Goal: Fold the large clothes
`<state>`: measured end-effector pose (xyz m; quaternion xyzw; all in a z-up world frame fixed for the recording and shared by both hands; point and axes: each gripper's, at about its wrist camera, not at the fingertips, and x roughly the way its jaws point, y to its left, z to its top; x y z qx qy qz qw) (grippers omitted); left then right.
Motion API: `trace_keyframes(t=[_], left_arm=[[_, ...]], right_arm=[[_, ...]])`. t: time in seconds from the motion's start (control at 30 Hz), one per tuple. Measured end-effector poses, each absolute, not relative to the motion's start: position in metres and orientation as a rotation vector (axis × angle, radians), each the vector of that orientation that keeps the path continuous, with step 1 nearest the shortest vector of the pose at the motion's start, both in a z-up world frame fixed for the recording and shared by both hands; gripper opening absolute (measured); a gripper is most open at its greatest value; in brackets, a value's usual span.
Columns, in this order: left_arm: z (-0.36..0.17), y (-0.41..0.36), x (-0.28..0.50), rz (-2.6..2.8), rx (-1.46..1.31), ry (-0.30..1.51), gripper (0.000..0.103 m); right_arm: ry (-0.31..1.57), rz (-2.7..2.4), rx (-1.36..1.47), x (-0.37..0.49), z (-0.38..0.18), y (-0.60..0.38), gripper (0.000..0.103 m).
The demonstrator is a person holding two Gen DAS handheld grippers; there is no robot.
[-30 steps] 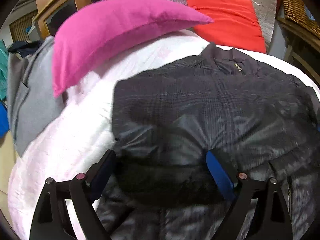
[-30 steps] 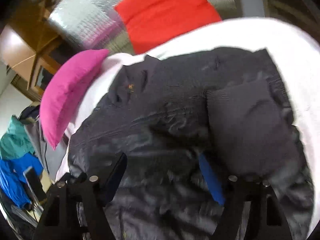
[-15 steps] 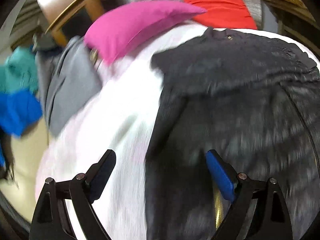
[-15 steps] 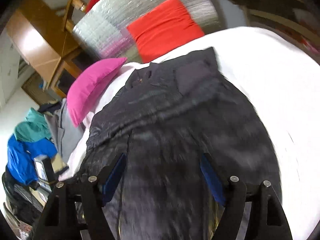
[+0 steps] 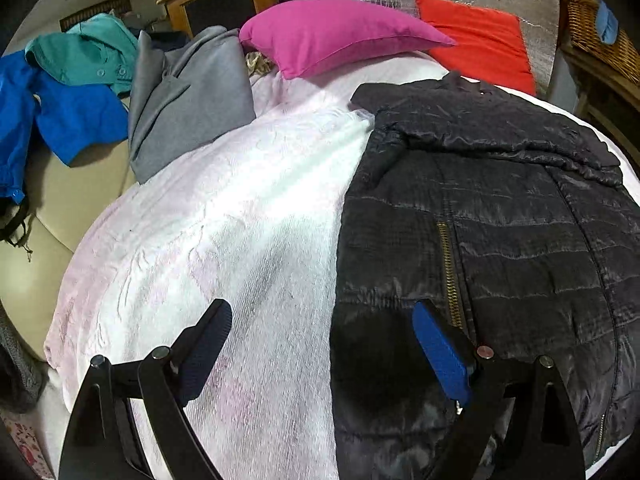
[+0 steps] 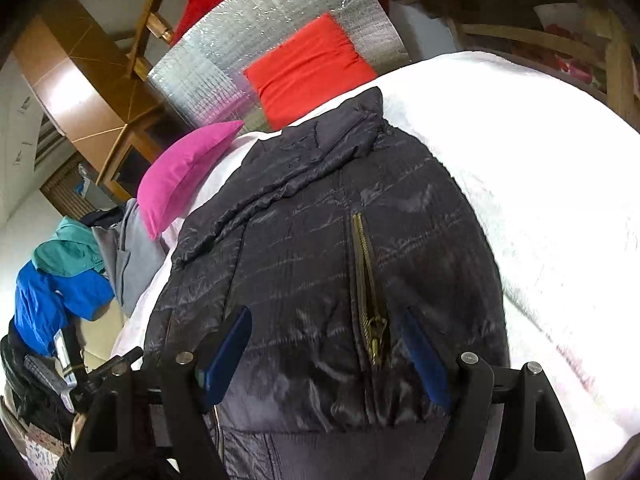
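Left wrist view: left gripper (image 5: 320,344) fingers spread, empty, straddling the jacket (image 5: 500,240) left edge on the bed (image 5: 208,216). Right gripper (image 6: 326,346) fingers spread too, over the zipper (image 6: 366,280) near the bed's foot. Risks: slick padded fabric slips a shallow pinch; fingers catch the blanket (image 6: 540,200); zipper snags.

Jacket (image 5: 500,220) lying flat on the bed (image 5: 224,216), collar toward the far end, occupying the right part of the bed in the left wrist view. Two pillows (image 5: 340,36) (image 5: 480,44) at the head of the bed, behind the collar. Heap of clothes (image 5: 120,84) beside the bed's left edge.
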<state>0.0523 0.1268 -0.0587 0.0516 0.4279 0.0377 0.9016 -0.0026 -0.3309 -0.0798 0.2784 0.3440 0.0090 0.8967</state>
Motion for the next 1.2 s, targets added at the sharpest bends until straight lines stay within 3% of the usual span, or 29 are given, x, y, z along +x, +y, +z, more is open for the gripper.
trace_keyframes(t=[0.23, 0.5, 0.73, 0.97, 1.2], left_arm=[[-0.057, 0.118, 0.038, 0.061, 0.11, 0.876, 0.092], [-0.05, 0.106, 0.073, 0.038, 0.107, 0.865, 0.092], [-0.049, 0.086, 0.13, -0.002, 0.097, 0.868, 0.092], [-0.045, 0.073, 0.215, -0.095, -0.109, 0.904, 0.092], [-0.063, 0.056, 0.263, -0.118, -0.205, 0.95, 0.092]], right_arm=[[0.713, 0.037, 0.588, -0.007, -0.086, -0.329, 0.08], [0.725, 0.065, 0.641, 0.023, -0.077, -0.343, 0.08], [0.753, 0.197, 0.775, 0.109, -0.064, -0.344, 0.08], [0.806, 0.187, 0.979, 0.21, -0.089, -0.352, 0.08], [0.819, 0.05, 1.167, 0.257, -0.124, -0.377, 0.08]])
